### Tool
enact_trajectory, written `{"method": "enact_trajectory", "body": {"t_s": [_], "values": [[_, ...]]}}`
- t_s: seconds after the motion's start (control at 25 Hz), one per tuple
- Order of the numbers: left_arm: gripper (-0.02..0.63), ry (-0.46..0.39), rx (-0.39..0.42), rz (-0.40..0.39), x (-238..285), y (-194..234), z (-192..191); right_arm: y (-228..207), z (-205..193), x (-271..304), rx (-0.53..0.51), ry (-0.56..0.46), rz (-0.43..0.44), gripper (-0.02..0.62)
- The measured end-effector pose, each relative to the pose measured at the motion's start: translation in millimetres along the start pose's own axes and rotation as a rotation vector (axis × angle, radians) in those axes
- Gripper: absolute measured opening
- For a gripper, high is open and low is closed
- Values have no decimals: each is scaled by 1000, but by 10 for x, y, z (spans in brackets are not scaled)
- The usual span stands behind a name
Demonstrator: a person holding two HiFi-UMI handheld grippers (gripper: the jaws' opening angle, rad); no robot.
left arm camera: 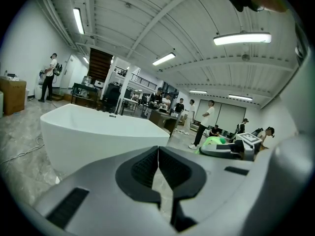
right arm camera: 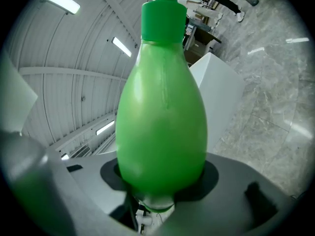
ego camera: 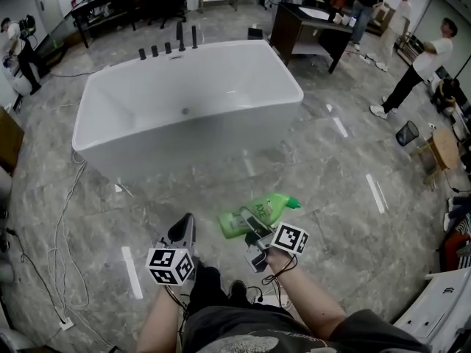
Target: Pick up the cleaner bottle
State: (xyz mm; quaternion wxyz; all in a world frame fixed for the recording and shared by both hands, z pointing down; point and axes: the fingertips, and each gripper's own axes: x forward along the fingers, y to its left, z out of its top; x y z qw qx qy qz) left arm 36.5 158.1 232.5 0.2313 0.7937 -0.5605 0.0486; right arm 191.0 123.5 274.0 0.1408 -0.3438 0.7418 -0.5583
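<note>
The green cleaner bottle (ego camera: 257,215) lies sideways in the air above the floor, its cap toward the right, with my right gripper (ego camera: 256,226) shut on its body. In the right gripper view the bottle (right arm camera: 162,112) fills the middle, green cap at the top, wedged between the dark pads. My left gripper (ego camera: 184,230) hangs to the bottle's left with nothing in it. In the left gripper view its pads meet along a thin line (left arm camera: 158,167), so it is shut. The bottle and right gripper show there at the right (left arm camera: 216,144).
A large white bathtub (ego camera: 118,123) stands on the marbled floor ahead, black taps along its far rim. White cables (ego camera: 62,234) trail on the floor at the left. A dark desk (ego camera: 294,28) and several people stand at the back right.
</note>
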Motion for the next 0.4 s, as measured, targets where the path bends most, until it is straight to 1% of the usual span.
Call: {"method": "enact_trajectory", "body": {"t_s": [0.08, 0.2, 0.4], "values": [[14, 5, -4, -1, -1, -70, -26, 21, 24, -80, -6, -4, 0, 201], [14, 7, -4, -8, -42, -191, -52, 32, 18, -216, 24, -31, 0, 201], [14, -4, 14, -38, -140, -455, -47, 19, -41, -441, 45, -54, -7, 201]]}}
